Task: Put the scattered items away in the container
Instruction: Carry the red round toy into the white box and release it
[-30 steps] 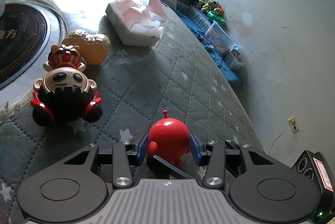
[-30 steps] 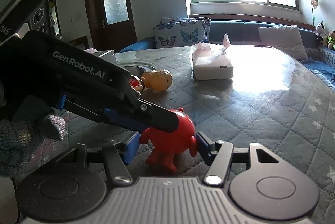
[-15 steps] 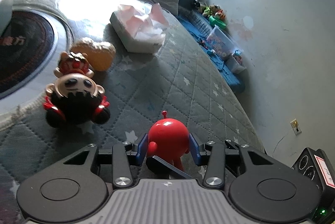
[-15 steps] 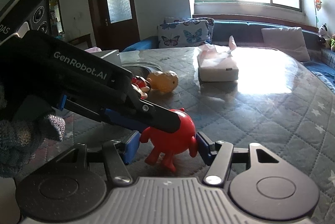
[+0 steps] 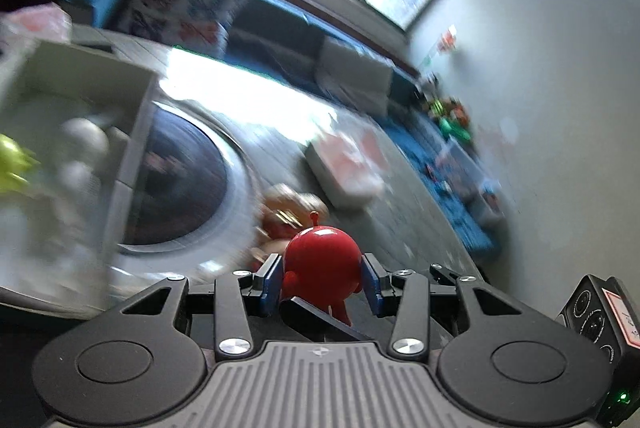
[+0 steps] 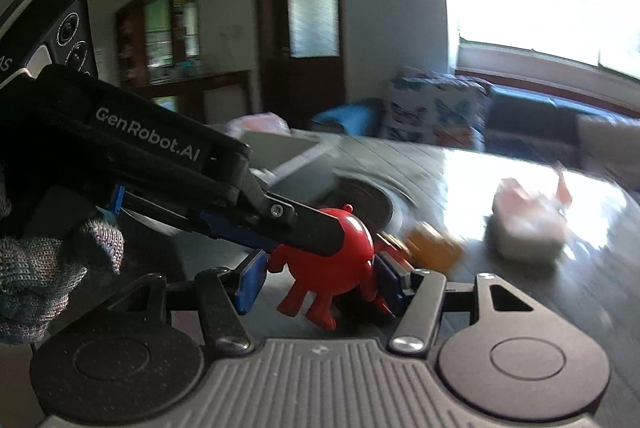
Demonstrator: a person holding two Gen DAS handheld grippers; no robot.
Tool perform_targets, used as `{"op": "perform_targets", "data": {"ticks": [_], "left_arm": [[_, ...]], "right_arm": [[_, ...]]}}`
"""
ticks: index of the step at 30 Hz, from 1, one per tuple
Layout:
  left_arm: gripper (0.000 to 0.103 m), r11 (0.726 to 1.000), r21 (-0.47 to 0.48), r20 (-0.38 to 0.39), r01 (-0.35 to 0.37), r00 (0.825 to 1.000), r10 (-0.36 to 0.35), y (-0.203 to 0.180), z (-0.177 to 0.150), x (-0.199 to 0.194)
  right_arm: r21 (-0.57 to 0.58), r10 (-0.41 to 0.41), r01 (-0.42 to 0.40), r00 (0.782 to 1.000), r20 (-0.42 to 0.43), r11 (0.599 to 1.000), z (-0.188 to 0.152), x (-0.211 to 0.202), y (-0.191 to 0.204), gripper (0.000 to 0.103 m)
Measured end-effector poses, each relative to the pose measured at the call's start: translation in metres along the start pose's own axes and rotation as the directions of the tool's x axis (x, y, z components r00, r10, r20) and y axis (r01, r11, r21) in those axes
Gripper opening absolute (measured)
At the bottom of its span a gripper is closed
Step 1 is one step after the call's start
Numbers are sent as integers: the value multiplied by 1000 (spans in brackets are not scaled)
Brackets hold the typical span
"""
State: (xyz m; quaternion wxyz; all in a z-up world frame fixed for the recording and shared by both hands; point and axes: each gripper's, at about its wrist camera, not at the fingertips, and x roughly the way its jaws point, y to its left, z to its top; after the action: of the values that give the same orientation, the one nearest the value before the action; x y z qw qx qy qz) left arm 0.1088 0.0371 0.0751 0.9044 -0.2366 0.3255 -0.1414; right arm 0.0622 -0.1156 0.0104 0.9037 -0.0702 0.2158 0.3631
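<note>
Low centre of both frames, the glossy red toy (image 5: pixel 320 260) sits pinched between left claw (image 5: pixel 320 278) and right claw (image 6: pixel 316 278), both narrowly parted; likely light, rigid, slippery, best gripped across its round belly.

Red toy (image 5: pixel 320 260), glossy, catching a white glint on its head. Gripper pads (image 5: pixel 269 284) showing blue; gripper bodies black and ribbed grey. Container (image 5: pixel 132 132) looking pale grey, a lime-green toy (image 5: pixel 12 164) inside. Table cover (image 6: pixel 520 292) showing grey quilting. Peanut-shaped toy (image 6: pixel 434 248) glowing orange-yellow. Tissue box (image 6: pixel 528 228) reading white with pink. Cushion (image 6: pixel 436 112) carrying butterfly print. Glove (image 6: pixel 44 268) showing grey knit.
</note>
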Motion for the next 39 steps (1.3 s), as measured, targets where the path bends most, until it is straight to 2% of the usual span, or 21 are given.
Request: {"op": "perform_targets", "data": {"ticks": [4,8,17,21,22,23,24,27,33,39], "left_arm": [[46,998,-43,79,-55,995,59,31,15,-31],[46,989,-109,124,-99,986,113,66,29,-50],[46,964,-232,122,-132,979,163,136,53,-45],[45,952,-266,93,-152,979,182,154,57,-32],[42,949,-270,85,-163,978,192,157,57,-30],[42,947,-274,77,-171,977,199,159,57,-28],[42,946,-276,72,-172,977,199,162,55,-27],[42,943,-286,58,-171,979,195,170,51,-23],[42,938,-292,36,-186,978,205,178,49,-14],[42,938,-293,45,-186,977,208,176,49,-17]], "right_arm": [[-60,76,-74,997,16,995,26,26,28,60],[-116,151,-149,989,3,982,49,62,58,60],[-139,225,-237,970,-96,962,74,138,87,60],[-162,217,-240,965,-149,957,74,163,93,60],[-174,209,-237,965,-161,956,73,167,94,58],[-184,201,-232,964,-172,955,72,170,95,51],[-195,193,-230,963,-190,954,70,174,94,49],[-202,188,-234,956,-223,951,70,184,95,49],[-240,161,-218,958,-235,946,65,184,100,49],[-230,165,-217,960,-226,949,66,183,100,49]]}}
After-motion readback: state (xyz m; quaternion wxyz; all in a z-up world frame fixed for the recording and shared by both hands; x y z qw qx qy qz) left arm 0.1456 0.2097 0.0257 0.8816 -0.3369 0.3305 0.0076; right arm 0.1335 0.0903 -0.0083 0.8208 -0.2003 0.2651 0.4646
